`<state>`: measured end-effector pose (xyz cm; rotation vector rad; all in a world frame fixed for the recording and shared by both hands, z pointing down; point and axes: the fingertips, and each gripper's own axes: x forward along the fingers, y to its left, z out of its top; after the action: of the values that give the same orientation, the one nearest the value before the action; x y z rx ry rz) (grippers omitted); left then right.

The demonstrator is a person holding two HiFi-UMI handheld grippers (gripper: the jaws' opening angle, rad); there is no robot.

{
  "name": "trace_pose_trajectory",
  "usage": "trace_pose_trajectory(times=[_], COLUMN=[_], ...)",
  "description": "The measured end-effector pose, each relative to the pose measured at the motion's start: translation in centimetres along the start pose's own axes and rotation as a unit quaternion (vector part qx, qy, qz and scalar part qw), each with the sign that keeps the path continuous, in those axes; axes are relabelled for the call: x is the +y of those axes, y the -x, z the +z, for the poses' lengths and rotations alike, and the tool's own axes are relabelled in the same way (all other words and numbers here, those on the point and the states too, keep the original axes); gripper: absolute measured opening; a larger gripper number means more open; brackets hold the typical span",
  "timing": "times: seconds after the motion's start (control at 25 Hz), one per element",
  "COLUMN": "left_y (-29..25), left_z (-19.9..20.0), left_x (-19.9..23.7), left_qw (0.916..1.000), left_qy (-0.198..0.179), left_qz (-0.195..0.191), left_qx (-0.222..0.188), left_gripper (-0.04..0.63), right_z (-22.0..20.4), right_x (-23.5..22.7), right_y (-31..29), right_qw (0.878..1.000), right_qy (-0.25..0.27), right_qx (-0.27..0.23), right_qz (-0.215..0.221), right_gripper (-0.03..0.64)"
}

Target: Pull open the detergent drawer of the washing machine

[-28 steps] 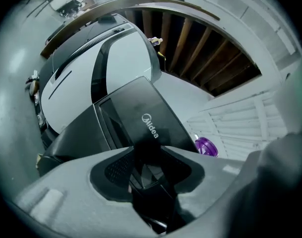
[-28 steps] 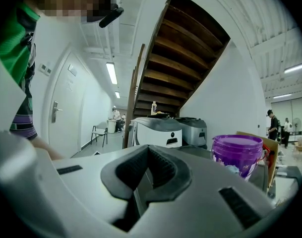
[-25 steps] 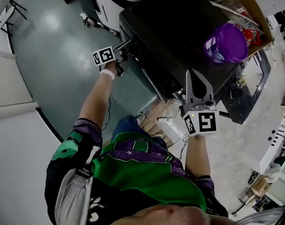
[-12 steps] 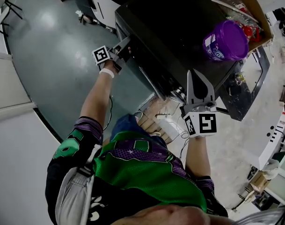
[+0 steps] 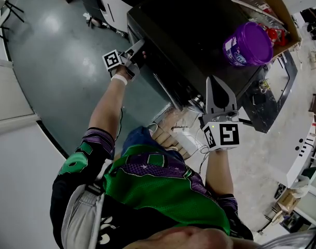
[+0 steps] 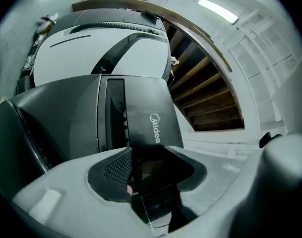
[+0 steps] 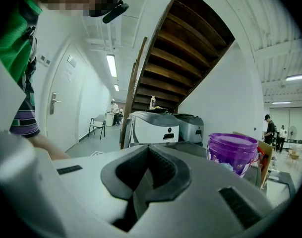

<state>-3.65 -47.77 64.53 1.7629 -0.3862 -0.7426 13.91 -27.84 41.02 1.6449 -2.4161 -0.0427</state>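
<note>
The black washing machine [image 5: 199,25] fills the upper middle of the head view. My left gripper [image 5: 136,53] is at its front top corner. In the left gripper view the black detergent drawer front [image 6: 151,118], marked Midea, stands out from the machine body with a dark gap beside it. It lies between the jaws of the left gripper [image 6: 153,175], which are opening and not pressing on it. My right gripper [image 5: 218,84] hovers at the machine's near right edge, and the right gripper [image 7: 141,182] is shut on nothing.
A purple lidded tub [image 5: 249,45] stands on the machine's top, with a cardboard box [image 5: 282,9] behind it. A white power strip [image 5: 186,139] lies on the floor by the person's legs. Another white machine [image 6: 91,53] and a wooden staircase [image 6: 205,88] are beyond.
My left gripper has rolled a little at the machine's corner and its marker cube sits slightly higher in the head view. The right gripper has kept still.
</note>
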Motion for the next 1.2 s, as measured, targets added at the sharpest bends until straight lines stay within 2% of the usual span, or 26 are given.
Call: trace_pose_trajectory(times=[0.8, 0.88, 0.96, 1.04, 1.12, 1.2], left_y=[0.3, 0.5, 0.8, 1.0, 0.9, 0.8], left_z=[-0.3, -0.4, -0.4, -0.4, -0.4, -0.4], left_x=[0.1, 0.1, 0.2, 0.4, 0.5, 0.5], left_qw=[0.9996, 0.9995, 0.999, 0.9985, 0.9986, 0.9993], left_qy=[-0.02, -0.022, -0.032, -0.04, -0.034, -0.014], left_qz=[0.017, 0.021, 0.027, 0.031, 0.026, 0.015], left_qx=[0.008, 0.01, 0.015, 0.022, 0.03, 0.032], left_gripper=[0.183, 0.172, 0.117, 0.119, 0.121, 0.136], right_z=[-0.3, -0.3, -0.5, -0.7, -1.0, -1.2], right_x=[-0.4, -0.5, -0.7, -0.9, -1.1, -0.9], right_y=[0.6, 0.7, 0.8, 1.0, 1.1, 1.2], right_qw=[1.0, 1.0, 1.0, 1.0, 1.0, 1.0], right_qy=[-0.007, -0.007, -0.008, -0.01, -0.013, -0.016], right_qx=[0.004, 0.004, 0.006, 0.007, 0.008, 0.009], right_qz=[-0.011, -0.013, -0.015, -0.016, -0.018, -0.019], right_gripper=[-0.002, -0.002, -0.002, -0.002, -0.002, -0.002])
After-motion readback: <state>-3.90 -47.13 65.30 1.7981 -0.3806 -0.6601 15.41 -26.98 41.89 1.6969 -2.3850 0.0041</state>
